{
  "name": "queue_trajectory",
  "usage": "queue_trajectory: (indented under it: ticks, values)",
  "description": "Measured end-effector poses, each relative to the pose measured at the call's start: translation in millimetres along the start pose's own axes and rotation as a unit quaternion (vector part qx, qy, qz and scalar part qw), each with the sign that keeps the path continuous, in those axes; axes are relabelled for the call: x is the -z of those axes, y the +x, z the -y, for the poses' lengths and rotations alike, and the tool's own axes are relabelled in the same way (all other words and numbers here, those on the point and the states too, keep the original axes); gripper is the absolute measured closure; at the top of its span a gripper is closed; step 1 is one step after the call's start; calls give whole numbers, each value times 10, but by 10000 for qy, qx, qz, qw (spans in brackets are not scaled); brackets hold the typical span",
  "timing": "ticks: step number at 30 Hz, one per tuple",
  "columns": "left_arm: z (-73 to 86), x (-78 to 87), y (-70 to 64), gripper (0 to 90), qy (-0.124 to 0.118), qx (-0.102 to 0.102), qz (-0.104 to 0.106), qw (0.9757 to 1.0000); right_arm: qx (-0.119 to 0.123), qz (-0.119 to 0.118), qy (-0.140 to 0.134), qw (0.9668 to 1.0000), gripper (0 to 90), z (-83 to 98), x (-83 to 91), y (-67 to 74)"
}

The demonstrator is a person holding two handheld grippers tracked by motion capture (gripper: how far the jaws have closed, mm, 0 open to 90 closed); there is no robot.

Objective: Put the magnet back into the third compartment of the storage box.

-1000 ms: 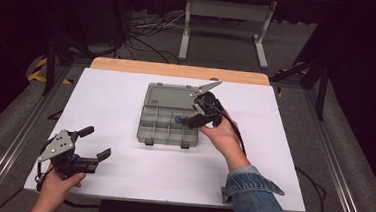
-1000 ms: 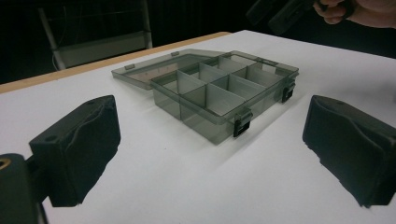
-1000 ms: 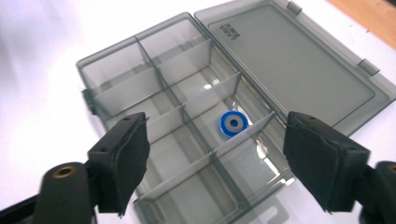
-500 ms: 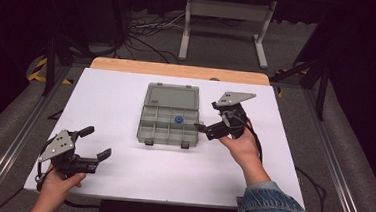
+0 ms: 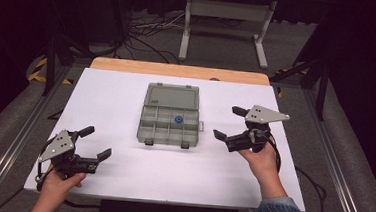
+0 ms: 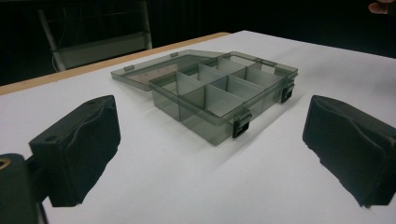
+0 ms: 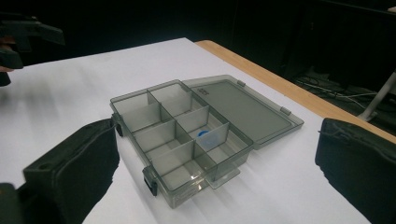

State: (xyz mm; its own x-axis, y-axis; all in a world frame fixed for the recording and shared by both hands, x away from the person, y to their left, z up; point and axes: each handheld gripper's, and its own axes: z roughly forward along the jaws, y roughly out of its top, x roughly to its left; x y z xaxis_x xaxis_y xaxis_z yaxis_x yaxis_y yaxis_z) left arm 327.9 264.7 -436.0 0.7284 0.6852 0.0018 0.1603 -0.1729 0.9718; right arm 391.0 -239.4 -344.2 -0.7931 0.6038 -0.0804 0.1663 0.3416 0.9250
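On the white table (image 5: 126,96), the blue piece (image 5: 178,119) lies in the open organizer box (image 5: 168,129), left of the right gripper (image 5: 226,122), fingers spread wide and empty.

White table cover (image 5: 126,96) lies flat over a wooden tabletop (image 5: 178,71), whose edge shows along the cover's far side. Metal stand (image 5: 225,18) and loose cables (image 5: 148,30) sit on grey floor beyond that edge.

You see a smoky translucent plastic box (image 5: 169,115), glossy and smooth, on a matt white sheet (image 5: 116,101). At 12 o'clock runs a wood table edge (image 5: 178,71). Your jaw pads (image 6: 77,144) look matt black, slightly rough rubber.
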Motion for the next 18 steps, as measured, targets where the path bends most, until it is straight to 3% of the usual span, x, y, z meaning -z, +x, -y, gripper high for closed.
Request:
queue_trajectory:
  ticks: [7, 11, 18]
  values:
    - [0, 3, -3, 48, -30, -7, 30, 10000, 31, -92, -409, 9991, 0, 171, 146, 5]
    - [2, 4, -10, 28, 13, -150, 129, 9998, 80, -57, -492, 9987, 0, 238, 211, 15]
    - [12, 7, -1, 20, -75, -64, 137, 9999, 159, 21, -510, 9986, 0, 380, 289, 37]
